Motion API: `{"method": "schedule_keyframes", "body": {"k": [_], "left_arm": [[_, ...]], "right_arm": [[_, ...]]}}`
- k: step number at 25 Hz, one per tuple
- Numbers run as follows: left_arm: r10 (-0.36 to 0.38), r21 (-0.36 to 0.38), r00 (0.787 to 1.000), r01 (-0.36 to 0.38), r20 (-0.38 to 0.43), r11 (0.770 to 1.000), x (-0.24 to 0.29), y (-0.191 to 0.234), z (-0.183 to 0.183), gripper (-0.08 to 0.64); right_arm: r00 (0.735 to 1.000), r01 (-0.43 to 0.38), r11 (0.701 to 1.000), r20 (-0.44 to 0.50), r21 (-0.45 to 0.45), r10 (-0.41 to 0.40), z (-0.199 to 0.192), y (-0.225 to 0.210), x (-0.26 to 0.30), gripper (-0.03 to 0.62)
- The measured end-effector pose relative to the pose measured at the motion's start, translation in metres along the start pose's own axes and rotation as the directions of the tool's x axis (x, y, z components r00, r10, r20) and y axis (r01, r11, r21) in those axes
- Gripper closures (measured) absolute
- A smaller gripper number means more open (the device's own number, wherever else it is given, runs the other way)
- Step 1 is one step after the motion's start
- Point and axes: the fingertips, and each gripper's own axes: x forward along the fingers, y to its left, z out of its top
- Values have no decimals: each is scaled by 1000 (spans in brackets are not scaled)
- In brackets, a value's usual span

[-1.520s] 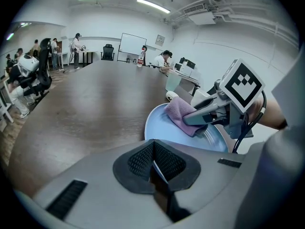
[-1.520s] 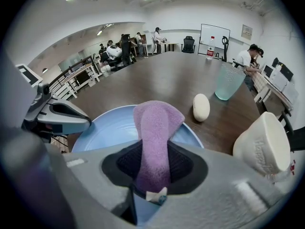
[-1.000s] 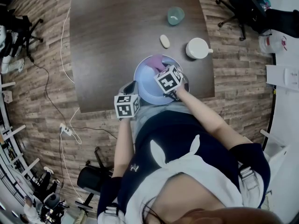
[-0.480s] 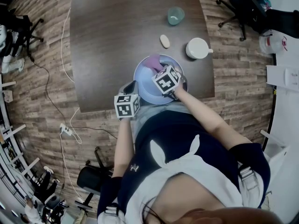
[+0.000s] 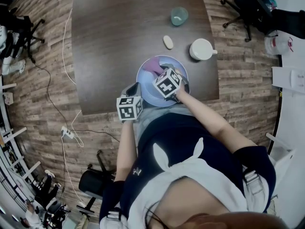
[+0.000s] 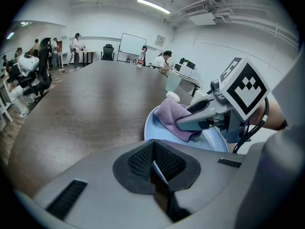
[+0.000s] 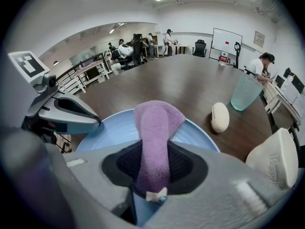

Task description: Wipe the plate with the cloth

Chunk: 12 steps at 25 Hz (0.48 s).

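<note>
A light blue plate (image 5: pixel 147 87) lies at the near edge of the dark table. My left gripper (image 6: pixel 155 168) is shut on the plate's near rim, a thin blue edge showing between its pads. A purple cloth (image 7: pixel 155 123) is folded between the jaws of my right gripper (image 7: pixel 153 175), which is shut on it. The cloth's free end rests on the plate (image 7: pixel 107 130) near its far side. In the head view the cloth (image 5: pixel 153 67) sits at the plate's far left, and the right gripper's marker cube (image 5: pixel 167 83) hangs over the plate's middle.
Beyond the plate stand a white mug (image 5: pixel 202 49), a small pale oval object (image 5: pixel 167 42) and a teal cup (image 5: pixel 179 16). The table edge (image 5: pixel 143 109) runs right by my body. Office chairs and cables sit on the wooden floor around.
My right gripper has slid a little to the left over the plate, dragging the purple cloth with it. The left gripper and plate have stayed put.
</note>
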Motion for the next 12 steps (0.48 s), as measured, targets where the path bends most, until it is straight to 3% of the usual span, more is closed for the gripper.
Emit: {"method": "schedule_keyframes", "body": {"k": [12], "left_arm": [[-7,6,1000,7,-6,1000,3,-3,1,557]], "right_arm": [[997,-74,996,29,-43,75,6,19,4,462]]}}
